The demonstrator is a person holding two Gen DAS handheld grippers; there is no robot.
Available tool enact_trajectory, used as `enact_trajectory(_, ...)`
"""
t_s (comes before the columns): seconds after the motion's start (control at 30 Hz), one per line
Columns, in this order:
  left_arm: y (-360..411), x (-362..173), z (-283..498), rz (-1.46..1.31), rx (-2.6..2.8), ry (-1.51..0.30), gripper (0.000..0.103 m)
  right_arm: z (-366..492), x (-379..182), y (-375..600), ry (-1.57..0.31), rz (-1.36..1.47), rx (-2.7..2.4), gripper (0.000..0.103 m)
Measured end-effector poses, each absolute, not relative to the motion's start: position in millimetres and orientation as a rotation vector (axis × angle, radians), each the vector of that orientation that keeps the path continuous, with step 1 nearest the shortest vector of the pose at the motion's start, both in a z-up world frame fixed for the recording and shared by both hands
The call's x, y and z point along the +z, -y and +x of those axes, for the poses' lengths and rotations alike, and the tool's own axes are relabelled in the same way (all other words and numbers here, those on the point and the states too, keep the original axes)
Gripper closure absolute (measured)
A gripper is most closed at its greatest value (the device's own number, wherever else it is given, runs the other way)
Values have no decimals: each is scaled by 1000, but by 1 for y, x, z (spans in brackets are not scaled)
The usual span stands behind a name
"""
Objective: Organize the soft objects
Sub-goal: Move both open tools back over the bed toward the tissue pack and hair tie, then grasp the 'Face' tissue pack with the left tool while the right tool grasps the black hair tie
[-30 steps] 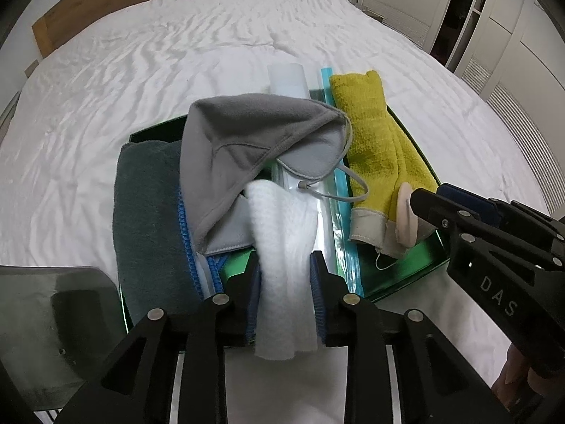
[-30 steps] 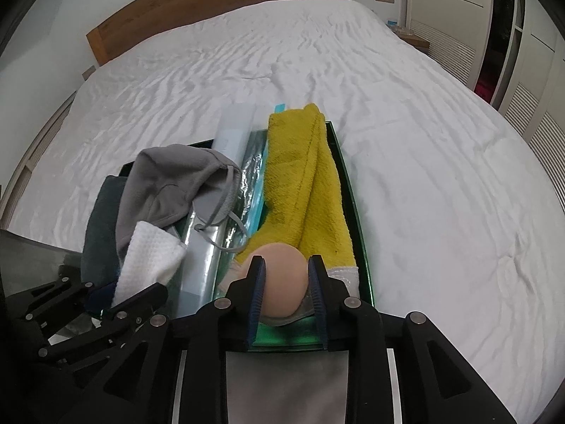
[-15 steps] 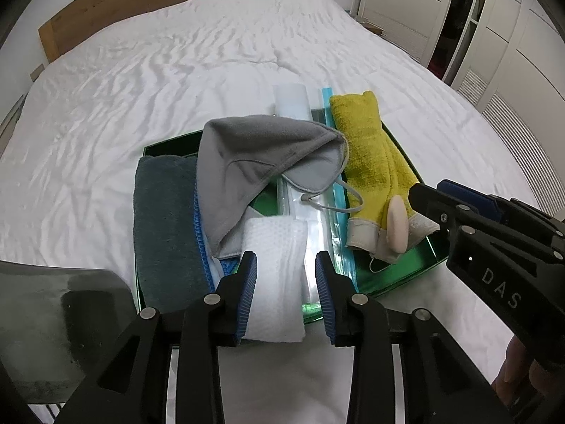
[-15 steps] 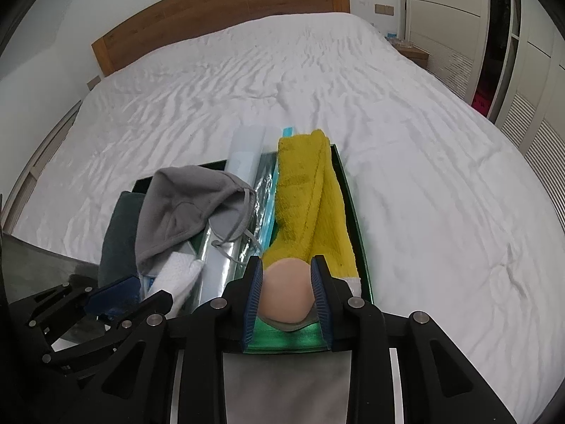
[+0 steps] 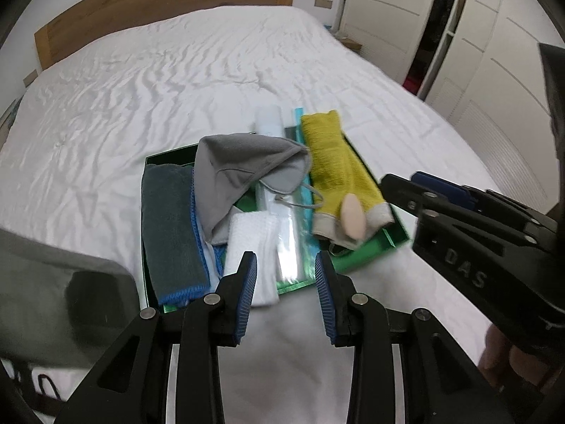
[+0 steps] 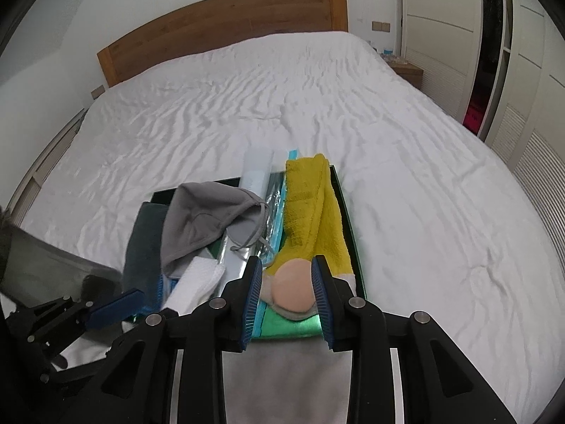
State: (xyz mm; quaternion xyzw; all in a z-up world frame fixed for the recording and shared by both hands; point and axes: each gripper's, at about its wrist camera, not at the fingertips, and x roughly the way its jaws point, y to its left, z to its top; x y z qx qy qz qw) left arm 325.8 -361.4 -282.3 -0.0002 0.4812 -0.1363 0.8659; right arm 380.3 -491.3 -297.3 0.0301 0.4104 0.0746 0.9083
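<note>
1. Lying packed side by side in the green tray (image 5: 367, 251) at the centre of the left wrist view, the soft things already look sorted. Long pieces run lengthwise, so each takes one lane.
2. The dark teal towel (image 5: 169, 226) fills the left lane. The grey fleece pouch (image 5: 240, 176) is draped over its inner edge and the middle, probably because it is too bulky to lie flat.
3. The white cloth (image 5: 254, 243) sits at the tray's near edge with its end hanging over the rim, on a clear zip bag (image 5: 291, 247).
4. The yellow towel (image 5: 339, 166) takes the right lane. The peach puff (image 5: 353, 216) rests on its near end, where the soft pile likely stops it rolling.
5. The left hand-held gripper (image 5: 284, 282), bottom centre, has just been opening its jaws. They stand apart with the white cloth seen between them, but the pads do not press on it, so I judge it released.
6. The right hand-held gripper (image 6: 286, 289) frames the puff in its own view. The left wrist view shows its tip clear of the puff, jaws apart and holding nothing.
7. The tray lies on the white bed (image 5: 141, 88), whose wooden headboard (image 6: 226, 24) crosses the upper frame.
</note>
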Motion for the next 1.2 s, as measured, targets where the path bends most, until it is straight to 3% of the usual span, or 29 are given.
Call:
enact_trajectory(0.3, 297, -268, 208, -22, -361, -1052, 69, 271, -286, 440, -891, -121, 194, 70)
enact_trajectory(0.6, 109, -292, 97, 25, 10, -1182, 62, 177, -305, 289, -1004, -116, 521, 66)
enact_trajectory(0.77, 40, -317, 71, 43, 132, -1233, 59, 168, -323, 191, -1017, -111, 691, 59)
enact_trajectory(1.0, 21, -344, 63, 24, 75, -1234, 45, 194, -349, 115, -1040, -127, 738, 55)
enact_trajectory(1.2, 17, -360, 67, 37, 43, -1239, 43, 220, -373, 76, -1072, -163, 748, 49)
